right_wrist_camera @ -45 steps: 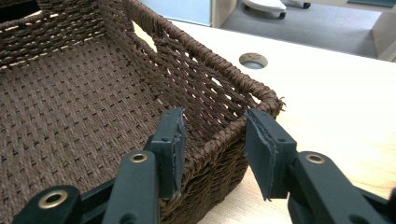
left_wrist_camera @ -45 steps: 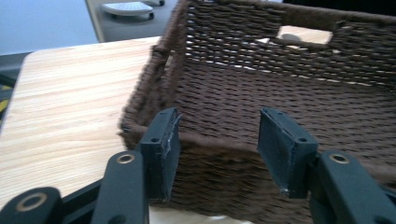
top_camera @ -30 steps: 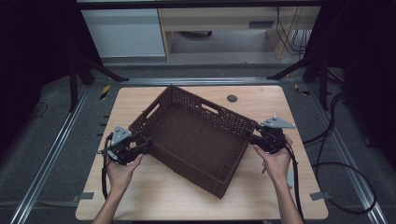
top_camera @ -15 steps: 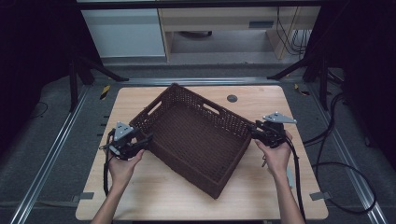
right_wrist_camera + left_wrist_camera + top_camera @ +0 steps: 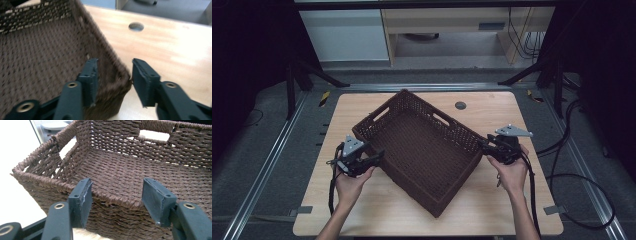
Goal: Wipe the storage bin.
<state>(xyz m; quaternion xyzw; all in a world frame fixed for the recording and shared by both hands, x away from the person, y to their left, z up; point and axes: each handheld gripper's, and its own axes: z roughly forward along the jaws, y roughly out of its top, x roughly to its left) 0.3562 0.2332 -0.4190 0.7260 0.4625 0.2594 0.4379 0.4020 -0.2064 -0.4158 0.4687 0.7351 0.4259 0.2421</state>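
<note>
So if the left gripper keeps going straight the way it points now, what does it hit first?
The basket's near wall: the left gripper has its jaws open at the rim, apart from it as far as I can tell. Pushed on, the wall would probably run in between the jaws.

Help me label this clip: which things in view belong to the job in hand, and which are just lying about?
In the job:
- brown wicker basket
- left gripper, open at the basket's rim
- right gripper, open astride the rim at a basket corner

Lying about:
- wooden table with its round hole
- cabinets behind
- floor cables
</note>
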